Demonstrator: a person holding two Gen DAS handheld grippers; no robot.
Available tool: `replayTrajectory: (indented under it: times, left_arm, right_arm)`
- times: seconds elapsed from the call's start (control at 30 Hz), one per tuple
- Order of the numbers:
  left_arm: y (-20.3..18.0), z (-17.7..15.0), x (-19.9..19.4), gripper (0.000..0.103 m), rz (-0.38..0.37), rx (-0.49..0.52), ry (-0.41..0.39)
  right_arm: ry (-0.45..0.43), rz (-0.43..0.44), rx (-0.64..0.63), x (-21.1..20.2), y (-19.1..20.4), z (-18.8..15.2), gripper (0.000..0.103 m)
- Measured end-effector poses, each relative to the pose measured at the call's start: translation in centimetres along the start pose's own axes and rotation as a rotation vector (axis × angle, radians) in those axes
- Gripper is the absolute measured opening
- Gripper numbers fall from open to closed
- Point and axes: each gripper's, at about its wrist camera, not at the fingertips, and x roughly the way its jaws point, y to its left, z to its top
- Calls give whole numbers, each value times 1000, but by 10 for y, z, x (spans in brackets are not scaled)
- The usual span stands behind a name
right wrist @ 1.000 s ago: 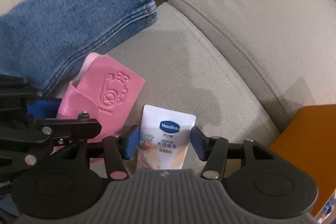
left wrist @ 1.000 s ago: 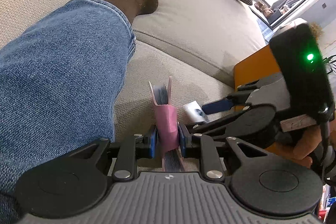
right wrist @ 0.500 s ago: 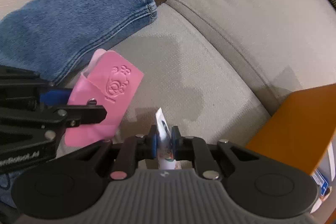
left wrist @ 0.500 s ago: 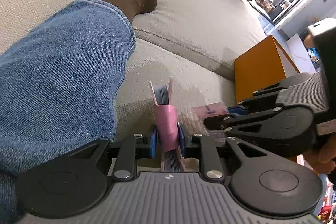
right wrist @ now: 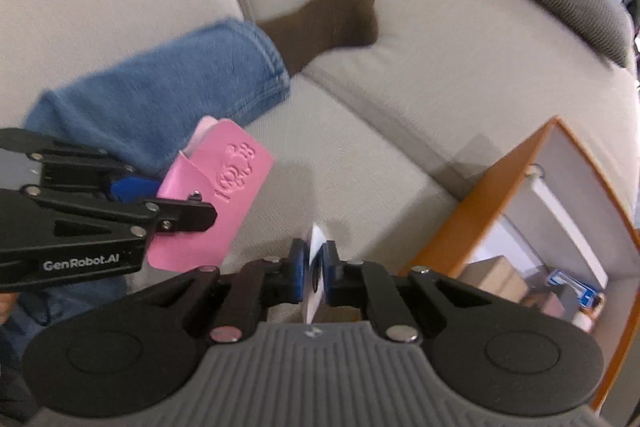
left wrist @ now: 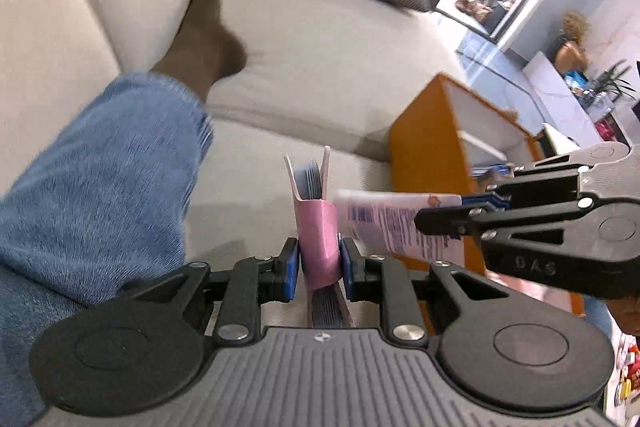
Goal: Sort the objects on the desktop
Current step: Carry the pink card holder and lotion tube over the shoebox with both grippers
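My right gripper has just been closing, and its pads now pinch the white cream tube, which a second ago lay flat on the sofa cushion between wide-open jaws. I've lifted both hands off the cushion: the tube now hangs in the air beside the pink card holder in my left gripper. The orange cabinet has come further into view.
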Motion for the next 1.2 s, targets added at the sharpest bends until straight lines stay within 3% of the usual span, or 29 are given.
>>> replayTrajectory:
  times: [0.33, 0.47, 0.6, 0.83, 1.0, 1.2]
  left_arm:
    - [-70, 45, -31, 24, -166, 132, -55]
    - [-102, 55, -12, 24, -198, 195, -37]
    - [-134, 64, 21, 24, -205, 255, 14]
    - [-172, 69, 87, 24, -82, 351, 117]
    - [-184, 63, 116, 24, 67, 429, 135]
    - [-192, 56, 140, 25, 128, 451, 198]
  right_arm:
    - [-279, -44, 129, -110, -37, -21, 7]
    - [-361, -91, 197, -140, -64, -39, 7]
    - [-381, -143, 264, -144, -93, -58, 7]
    - [-400, -126, 358, -126, -132, -76, 7]
    - [-420, -84, 378, -108, -148, -76, 7]
    - [-441, -71, 383, -92, -158, -75, 7]
